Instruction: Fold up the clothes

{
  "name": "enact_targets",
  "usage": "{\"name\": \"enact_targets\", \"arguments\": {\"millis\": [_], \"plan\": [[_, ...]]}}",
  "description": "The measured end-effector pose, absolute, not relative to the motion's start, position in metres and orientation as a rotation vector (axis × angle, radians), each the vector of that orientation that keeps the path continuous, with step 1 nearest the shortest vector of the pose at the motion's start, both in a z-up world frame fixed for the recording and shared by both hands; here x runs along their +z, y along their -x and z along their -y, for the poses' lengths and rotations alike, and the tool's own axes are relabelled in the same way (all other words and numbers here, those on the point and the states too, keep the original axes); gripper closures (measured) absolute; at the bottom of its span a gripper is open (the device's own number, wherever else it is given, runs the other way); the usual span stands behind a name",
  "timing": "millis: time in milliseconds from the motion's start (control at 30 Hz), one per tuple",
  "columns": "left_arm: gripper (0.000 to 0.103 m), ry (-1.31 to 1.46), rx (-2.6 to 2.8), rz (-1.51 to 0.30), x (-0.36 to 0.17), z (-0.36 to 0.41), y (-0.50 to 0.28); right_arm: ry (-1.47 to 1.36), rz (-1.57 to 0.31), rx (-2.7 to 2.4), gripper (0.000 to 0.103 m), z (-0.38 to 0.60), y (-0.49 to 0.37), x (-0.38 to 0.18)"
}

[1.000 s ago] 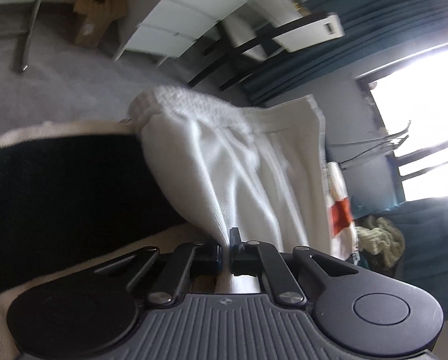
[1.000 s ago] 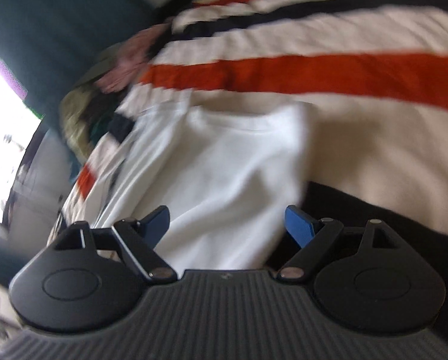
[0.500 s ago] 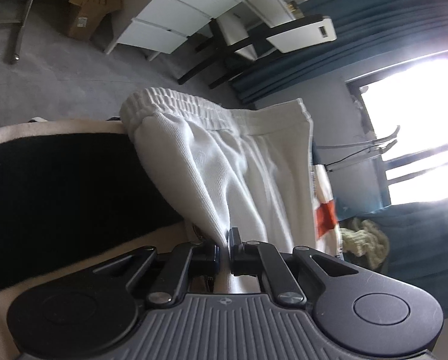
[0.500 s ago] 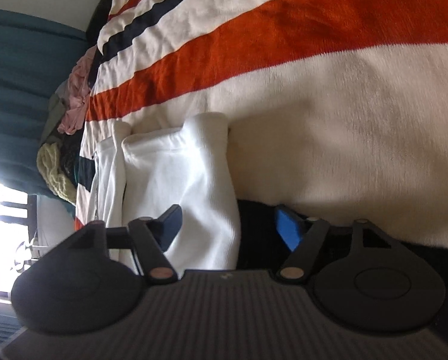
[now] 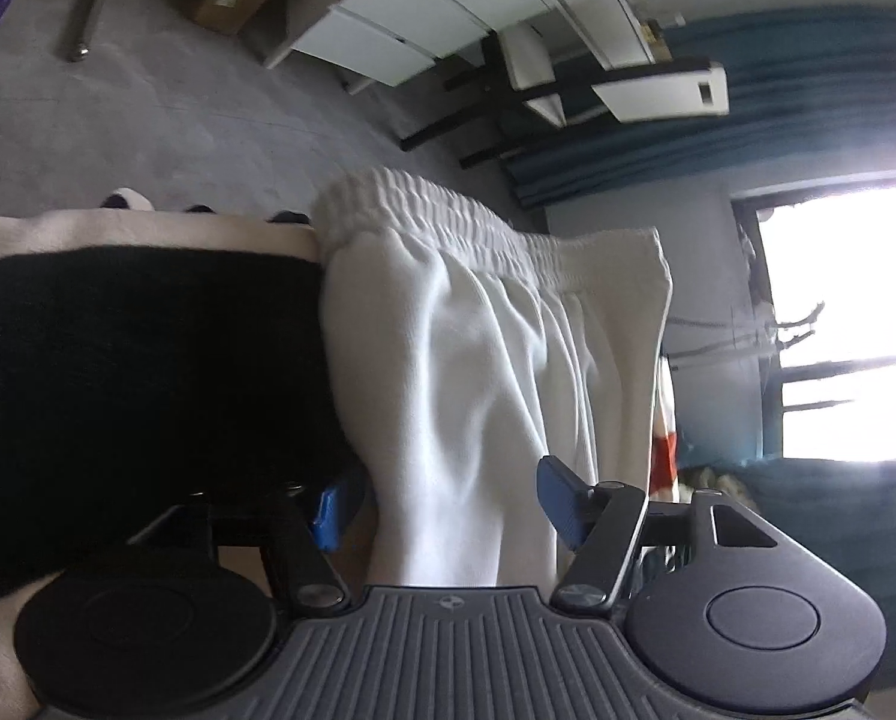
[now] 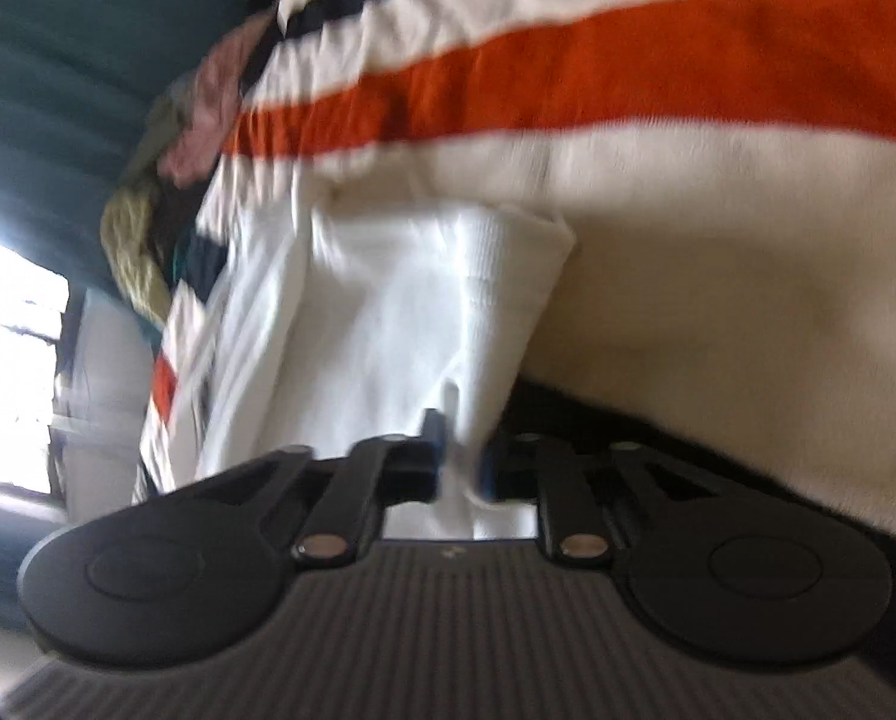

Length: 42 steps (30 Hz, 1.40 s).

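Note:
White sweatpants (image 5: 478, 348) with an elastic waistband lie folded on a bed covered by a striped blanket (image 6: 688, 276). In the left wrist view my left gripper (image 5: 442, 507) is open, its blue-padded fingers standing on either side of the white cloth without pinching it. In the right wrist view the white sweatpants (image 6: 388, 324) lie lengthwise ahead, and my right gripper (image 6: 463, 450) is shut on a fold of them at the near end.
The blanket has cream, black (image 5: 148, 360) and orange (image 6: 568, 72) stripes. A heap of other clothes (image 6: 148, 228) sits at the bed's far end by teal curtains. White drawers (image 5: 418, 18), a chair and grey floor lie beyond the bed edge.
My left gripper has opened and let go of the white cloth. My right gripper, open before, has closed on the near end of the sweatpants.

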<state>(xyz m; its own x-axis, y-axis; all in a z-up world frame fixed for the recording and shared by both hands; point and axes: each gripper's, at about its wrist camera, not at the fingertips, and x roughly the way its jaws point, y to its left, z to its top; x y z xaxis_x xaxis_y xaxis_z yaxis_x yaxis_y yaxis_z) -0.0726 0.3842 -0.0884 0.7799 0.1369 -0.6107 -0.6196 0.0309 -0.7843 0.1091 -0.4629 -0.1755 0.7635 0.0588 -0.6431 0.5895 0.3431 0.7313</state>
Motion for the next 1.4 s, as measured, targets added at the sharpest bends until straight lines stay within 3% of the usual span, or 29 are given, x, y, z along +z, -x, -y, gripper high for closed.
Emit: {"name": "enact_targets", "arguments": {"millis": [233,333,367,467,767,1067,1233,1400], "plan": [[0.041,1.408,0.636,-0.353,-0.09,-0.399,0.07,-1.233,-0.511,-0.366,0.096,0.474,-0.095,-0.165],[0.067,1.365,0.652,-0.426,-0.091,-0.398,0.062,-1.2,-0.466,-0.37,0.096,0.473,-0.092,-0.157],[0.083,1.359,0.655,-0.436,-0.091,-0.398,0.062,-1.17,-0.453,-0.374,0.096,0.471,-0.093,-0.151],[0.093,1.312,0.631,-0.444,-0.08,-0.397,0.066,-1.055,-0.424,-0.389,0.096,0.463,-0.096,-0.13],[0.095,1.177,0.474,-0.361,-0.007,-0.392,0.055,-1.005,-0.322,-0.399,0.096,0.468,-0.108,-0.084],[0.094,0.995,0.465,-0.332,0.008,-0.385,-0.123,-0.79,-0.354,-0.409,0.096,0.443,-0.274,-0.042],[0.094,0.897,0.467,-0.326,0.007,-0.381,-0.236,-0.615,-0.37,-0.471,0.096,0.413,-0.394,-0.073],[0.094,0.81,0.544,-0.391,-0.036,-0.377,-0.327,-0.465,-0.425,-0.525,0.096,0.391,-0.485,-0.133]]}}
